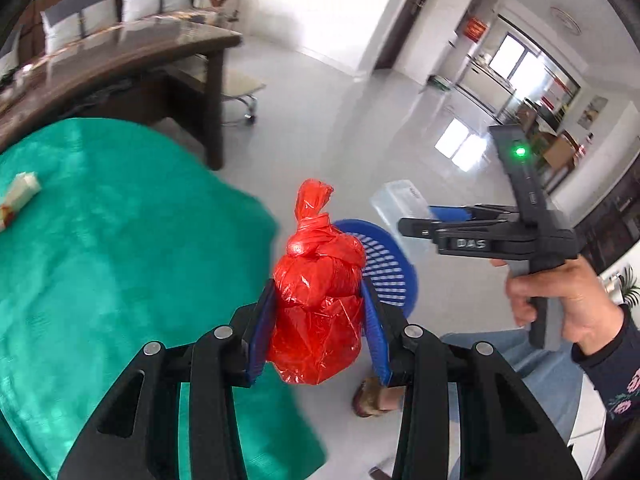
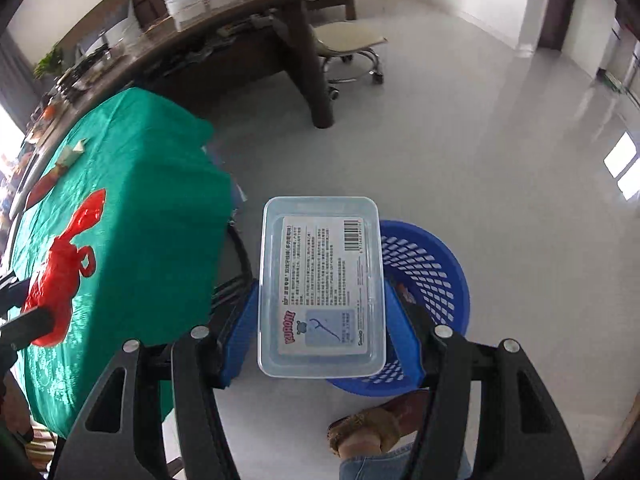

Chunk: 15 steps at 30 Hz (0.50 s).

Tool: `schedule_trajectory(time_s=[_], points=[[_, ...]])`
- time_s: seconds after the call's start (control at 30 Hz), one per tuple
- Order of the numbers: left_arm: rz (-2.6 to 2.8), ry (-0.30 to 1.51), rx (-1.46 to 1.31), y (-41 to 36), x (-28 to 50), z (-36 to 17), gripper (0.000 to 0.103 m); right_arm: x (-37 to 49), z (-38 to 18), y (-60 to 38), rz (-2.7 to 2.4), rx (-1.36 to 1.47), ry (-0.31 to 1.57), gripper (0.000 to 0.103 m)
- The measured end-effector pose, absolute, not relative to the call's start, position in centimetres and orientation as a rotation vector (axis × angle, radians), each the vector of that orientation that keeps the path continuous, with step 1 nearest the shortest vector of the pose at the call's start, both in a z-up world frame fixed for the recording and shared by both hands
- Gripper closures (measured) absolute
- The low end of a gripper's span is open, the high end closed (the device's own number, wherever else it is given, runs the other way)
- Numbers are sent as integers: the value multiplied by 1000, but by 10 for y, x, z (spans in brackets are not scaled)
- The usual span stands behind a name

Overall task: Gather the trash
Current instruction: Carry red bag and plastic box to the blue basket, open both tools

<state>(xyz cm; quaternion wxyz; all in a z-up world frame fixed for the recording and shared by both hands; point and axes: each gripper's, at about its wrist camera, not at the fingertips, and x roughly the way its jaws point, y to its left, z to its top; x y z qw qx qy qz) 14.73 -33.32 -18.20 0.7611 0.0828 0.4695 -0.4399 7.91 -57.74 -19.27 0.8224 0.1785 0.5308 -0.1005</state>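
Observation:
My left gripper is shut on a knotted red plastic bag, held off the edge of the green-clothed table, near the blue mesh basket on the floor. In the right wrist view, my right gripper is shut on a clear plastic box with a printed label, held just over the left rim of the blue basket. The same right gripper with the clear box shows in the left wrist view, carried by a hand. The red bag appears at the left, over the table.
A small white wrapper lies on the green cloth. Behind the table stands a dark wooden desk with a wheeled stool beside it. The person's sandalled foot is planted next to the basket. Shiny grey floor spreads to the right.

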Motion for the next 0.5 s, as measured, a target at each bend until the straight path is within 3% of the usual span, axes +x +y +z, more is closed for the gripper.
schedule_trajectory(time_s=[0.23, 0.5], points=[[-997, 1131, 217, -442, 142, -246, 62, 60, -243, -640, -268, 526, 1146, 44], [-994, 1206, 222, -498, 159, -311, 61, 58, -258, -671, -283, 585, 1155, 43]])
